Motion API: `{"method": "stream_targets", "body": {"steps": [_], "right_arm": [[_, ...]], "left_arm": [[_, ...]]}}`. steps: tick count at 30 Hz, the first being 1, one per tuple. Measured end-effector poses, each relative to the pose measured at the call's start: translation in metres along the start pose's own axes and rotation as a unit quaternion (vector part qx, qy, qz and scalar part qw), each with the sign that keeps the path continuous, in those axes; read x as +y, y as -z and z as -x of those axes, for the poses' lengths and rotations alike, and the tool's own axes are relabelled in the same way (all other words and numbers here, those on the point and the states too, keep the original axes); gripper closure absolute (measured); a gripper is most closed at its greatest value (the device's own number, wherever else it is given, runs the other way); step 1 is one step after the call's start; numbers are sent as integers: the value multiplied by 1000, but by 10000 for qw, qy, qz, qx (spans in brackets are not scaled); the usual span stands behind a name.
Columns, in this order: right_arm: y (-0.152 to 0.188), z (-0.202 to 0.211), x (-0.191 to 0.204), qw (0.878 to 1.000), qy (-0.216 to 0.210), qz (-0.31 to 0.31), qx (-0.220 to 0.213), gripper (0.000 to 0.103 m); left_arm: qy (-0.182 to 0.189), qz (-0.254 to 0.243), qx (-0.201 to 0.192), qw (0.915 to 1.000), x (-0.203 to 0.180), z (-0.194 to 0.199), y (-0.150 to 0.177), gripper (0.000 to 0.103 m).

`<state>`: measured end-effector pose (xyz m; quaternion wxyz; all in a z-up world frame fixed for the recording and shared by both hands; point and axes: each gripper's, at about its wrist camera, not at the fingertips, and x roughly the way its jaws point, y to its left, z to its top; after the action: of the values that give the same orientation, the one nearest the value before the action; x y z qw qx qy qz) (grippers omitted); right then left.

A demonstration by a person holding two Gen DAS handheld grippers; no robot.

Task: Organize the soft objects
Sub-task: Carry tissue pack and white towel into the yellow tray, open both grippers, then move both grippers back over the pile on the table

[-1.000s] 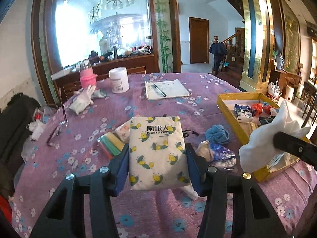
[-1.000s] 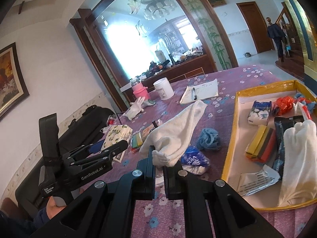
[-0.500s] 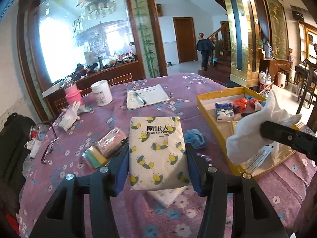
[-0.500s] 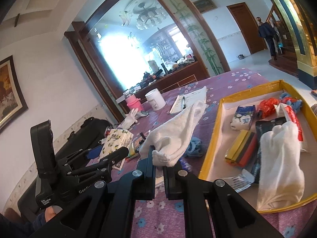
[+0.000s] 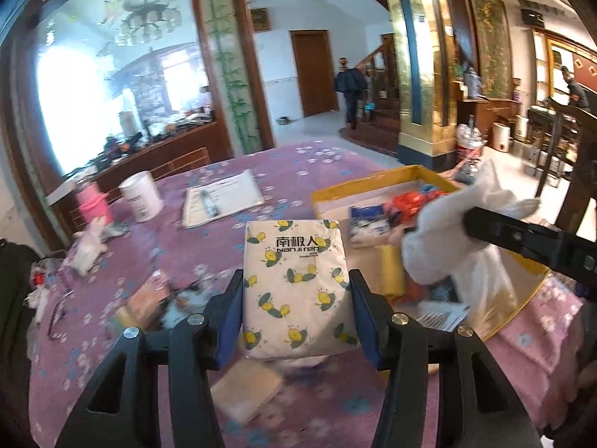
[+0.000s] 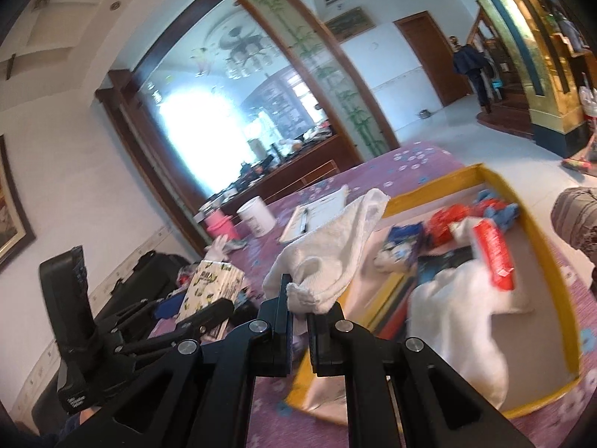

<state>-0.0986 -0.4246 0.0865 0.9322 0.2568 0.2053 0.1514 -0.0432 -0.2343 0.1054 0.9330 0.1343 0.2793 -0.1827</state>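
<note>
My left gripper (image 5: 296, 311) is shut on a lemon-print tissue pack (image 5: 296, 287), held above the purple flowered tablecloth (image 5: 112, 272). The pack (image 6: 211, 289) also shows in the right wrist view, at the left. My right gripper (image 6: 298, 308) is shut on a corner of a white towel (image 6: 335, 248), which hangs over the near-left edge of the yellow-rimmed tray (image 6: 537, 257). In the left wrist view the towel (image 5: 459, 231) hangs at the right over the tray (image 5: 373, 181). A second white cloth (image 6: 466, 321) lies in the tray among several packets.
Sponges and a wrapped packet (image 5: 145, 302) lie on the cloth at left. Farther back stand a white tub (image 5: 141, 196), a pink cup (image 5: 91, 201), a white glove (image 5: 87, 242) and a notepad with pen (image 5: 220, 198). A person (image 5: 350, 89) is walking at the far doorway.
Both grippers have moved right, toward the tray, carrying the tissue pack and the towel. The towel now hangs over the tray's edge, and the blue cloth on the table has dropped from view.
</note>
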Motion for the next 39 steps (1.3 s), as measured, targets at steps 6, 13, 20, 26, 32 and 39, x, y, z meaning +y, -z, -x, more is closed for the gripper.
{"method": "stream_targets", "body": {"steps": [6, 13, 20, 26, 32, 39], "right_arm": [[-27, -9, -30, 9983, 549, -188, -68, 96], [-29, -29, -76, 9922, 970, -770, 167, 96], [-26, -39, -95, 9900, 1132, -829, 155, 94], [-27, -33, -101, 9895, 1060, -976, 78, 77], [-30, -10, -94, 9869, 1271, -869, -489, 50], [-30, -2, -61, 9918, 1016, -147, -765, 50]], "left_arm": [[734, 32, 280, 9969, -35, -37, -19, 51], [1228, 160, 781, 9892, -64, -82, -11, 51], [1305, 250, 945, 9866, -68, -102, -4, 51], [1390, 408, 1004, 9843, -62, -110, 0, 27], [1356, 445, 839, 9862, -57, -91, -7, 26], [1348, 441, 589, 9881, -37, -42, 2, 22]]}}
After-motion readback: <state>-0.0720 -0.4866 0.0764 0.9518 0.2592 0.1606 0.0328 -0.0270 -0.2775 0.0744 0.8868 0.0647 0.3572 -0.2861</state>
